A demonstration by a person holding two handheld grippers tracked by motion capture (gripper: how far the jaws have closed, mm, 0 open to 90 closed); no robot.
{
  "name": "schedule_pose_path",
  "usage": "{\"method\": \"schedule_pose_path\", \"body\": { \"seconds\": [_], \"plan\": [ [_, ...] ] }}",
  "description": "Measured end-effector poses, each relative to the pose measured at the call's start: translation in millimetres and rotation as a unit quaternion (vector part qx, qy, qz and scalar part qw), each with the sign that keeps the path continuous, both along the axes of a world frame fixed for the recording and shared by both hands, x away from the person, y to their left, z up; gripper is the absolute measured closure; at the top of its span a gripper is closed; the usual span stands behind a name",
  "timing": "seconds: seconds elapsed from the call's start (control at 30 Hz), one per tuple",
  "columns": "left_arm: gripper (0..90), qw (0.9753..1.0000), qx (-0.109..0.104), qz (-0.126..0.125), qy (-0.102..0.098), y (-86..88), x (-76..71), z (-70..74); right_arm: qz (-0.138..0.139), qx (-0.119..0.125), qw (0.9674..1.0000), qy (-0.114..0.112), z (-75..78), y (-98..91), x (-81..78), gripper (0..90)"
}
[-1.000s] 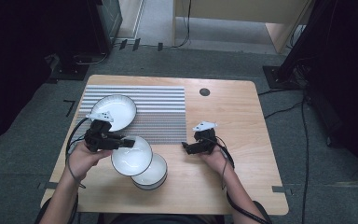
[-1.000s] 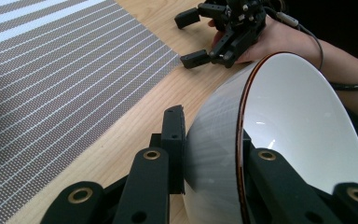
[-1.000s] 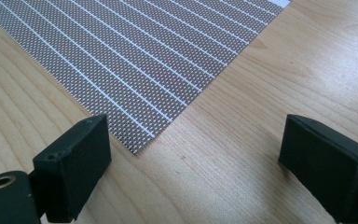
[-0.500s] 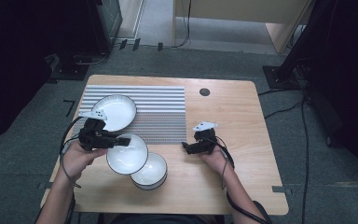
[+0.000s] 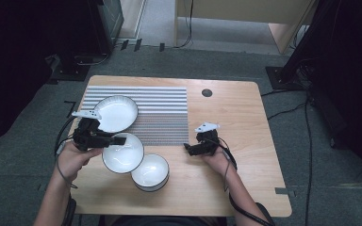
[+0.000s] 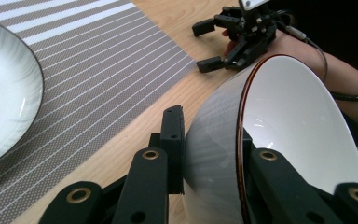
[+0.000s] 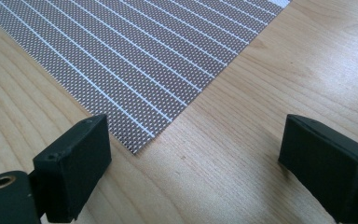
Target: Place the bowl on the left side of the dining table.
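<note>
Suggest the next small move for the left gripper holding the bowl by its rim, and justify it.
Probably carry the held bowl toward the striped mat and lower it beside the plate: the left gripper clamps its rim, tilted, off the table, while the right gripper rests open.

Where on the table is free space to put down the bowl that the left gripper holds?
Free: striped placemat right of the plate, and bare wood beyond the right gripper. Crowded: near the second bowl.

Black left gripper (image 5: 115,140), brass-ringed screw holes; both carry pale, seemingly grey top plates.
</note>
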State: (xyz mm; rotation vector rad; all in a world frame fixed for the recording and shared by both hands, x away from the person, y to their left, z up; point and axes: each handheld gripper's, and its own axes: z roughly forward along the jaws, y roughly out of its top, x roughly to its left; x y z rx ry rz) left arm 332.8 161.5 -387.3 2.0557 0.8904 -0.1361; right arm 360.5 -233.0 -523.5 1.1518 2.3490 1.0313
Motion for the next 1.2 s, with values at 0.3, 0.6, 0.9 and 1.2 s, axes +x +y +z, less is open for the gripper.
{"method": "schedule_pose_path", "body": {
  "seconds": [0.3,0.6,0.9,1.2],
  "plan": [
    [75.8,0.9999,0.001,0.011,0.01,7.7,4.3,-5.8,0.0,0.0,1.0,0.0,0.0,0.0,0.0,8.4],
    [75.8,0.9994,0.004,0.026,0.024,17.2,10.2,-14.0,0.0,0.0,1.0,0.0,0.0,0.0,0.0,8.4],
    [75.8,0.9987,0.003,0.036,0.035,24.7,15.6,-22.5,0.0,0.0,1.0,0.0,0.0,0.0,0.0,8.4],
    [75.8,0.9976,0.005,0.053,0.044,34.5,21.6,-33.0,-0.001,0.0,1.0,0.001,0.1,0.0,-0.1,8.4]
  ]
}}
